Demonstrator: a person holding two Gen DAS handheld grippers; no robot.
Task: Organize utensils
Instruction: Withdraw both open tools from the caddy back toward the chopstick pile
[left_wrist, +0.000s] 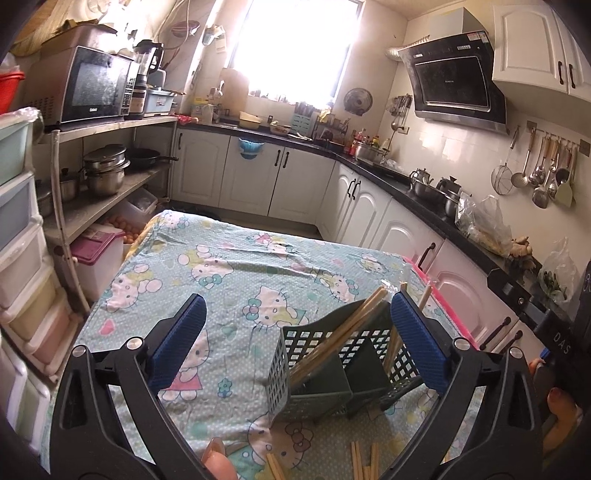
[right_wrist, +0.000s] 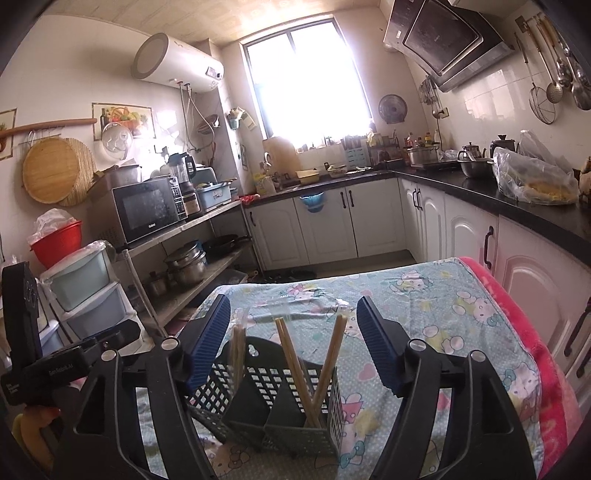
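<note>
Jaws of left gripper and right gripper stand open around the dark green perforated plastic utensil caddy already holding wooden chopsticks; next, probably, gathering the loose wooden chopsticks on the cloth.

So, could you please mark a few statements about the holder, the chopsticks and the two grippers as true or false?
1. Chopsticks stand in the holder. True.
2. The left gripper is shut on a chopstick. False: its jaws are wide open and hold nothing.
3. Loose chopsticks lie on the cloth near the holder. True.
4. The holder is red. False: it is dark grey-green.
5. The right gripper is open. True.
</note>
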